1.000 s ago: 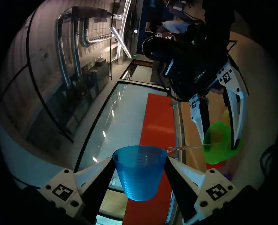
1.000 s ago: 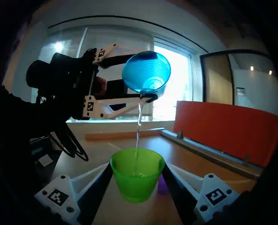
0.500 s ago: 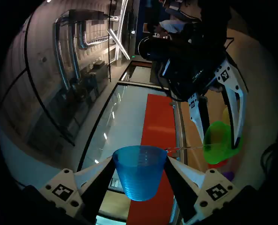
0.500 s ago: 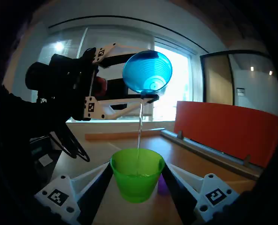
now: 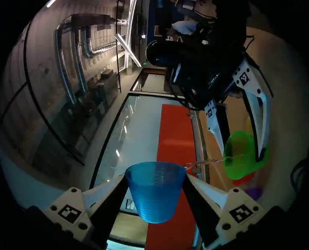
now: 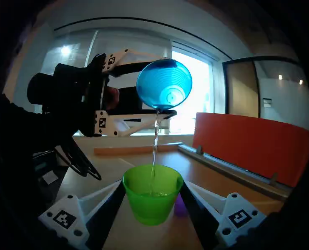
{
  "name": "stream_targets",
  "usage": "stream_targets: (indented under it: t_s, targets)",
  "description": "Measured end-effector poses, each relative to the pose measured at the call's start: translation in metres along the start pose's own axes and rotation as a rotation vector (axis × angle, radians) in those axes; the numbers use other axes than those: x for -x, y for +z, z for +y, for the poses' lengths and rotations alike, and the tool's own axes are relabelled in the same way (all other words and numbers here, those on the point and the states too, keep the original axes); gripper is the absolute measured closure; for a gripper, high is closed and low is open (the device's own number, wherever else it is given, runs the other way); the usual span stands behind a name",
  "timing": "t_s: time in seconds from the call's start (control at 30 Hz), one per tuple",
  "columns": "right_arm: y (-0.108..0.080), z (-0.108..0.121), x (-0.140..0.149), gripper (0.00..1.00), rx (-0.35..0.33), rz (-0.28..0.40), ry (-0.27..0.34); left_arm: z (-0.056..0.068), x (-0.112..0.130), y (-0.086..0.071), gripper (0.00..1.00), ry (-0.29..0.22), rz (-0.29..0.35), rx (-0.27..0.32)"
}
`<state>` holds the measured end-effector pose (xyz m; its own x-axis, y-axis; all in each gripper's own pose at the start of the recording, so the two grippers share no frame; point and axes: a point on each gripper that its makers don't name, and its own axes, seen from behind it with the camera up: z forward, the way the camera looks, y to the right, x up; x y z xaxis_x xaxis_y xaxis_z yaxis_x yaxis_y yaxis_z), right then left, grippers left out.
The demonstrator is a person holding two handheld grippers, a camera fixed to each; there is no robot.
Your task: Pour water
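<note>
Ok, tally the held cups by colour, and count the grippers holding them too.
Translucent blue plastic cup: 1
Translucent green plastic cup: 1
Two-finger grippers: 2 (left gripper, right gripper)
Total: 4
</note>
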<state>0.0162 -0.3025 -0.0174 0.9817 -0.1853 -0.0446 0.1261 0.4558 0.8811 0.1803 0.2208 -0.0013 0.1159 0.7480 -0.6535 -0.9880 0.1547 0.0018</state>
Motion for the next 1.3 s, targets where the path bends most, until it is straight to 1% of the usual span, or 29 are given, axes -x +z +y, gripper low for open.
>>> stream_targets:
  t_s: [0.6,0.9,1.3]
  targets:
    - [-0.002,0.001,-0.001,0.09,0.002,0.002,-0.004,-0.012,-0.006,0.002,0.13,0.066,0.010,-0.022]
    - [-0.002,0.002,-0.002,0.09,0.003,0.003,-0.004,-0.006,-0.007,0.000,0.13,0.096,0.011,-0.024]
    - [-0.003,0.003,-0.002,0.09,0.007,0.004,-0.003,-0.006,-0.011,0.001,0.13,0.130,0.018,-0.034]
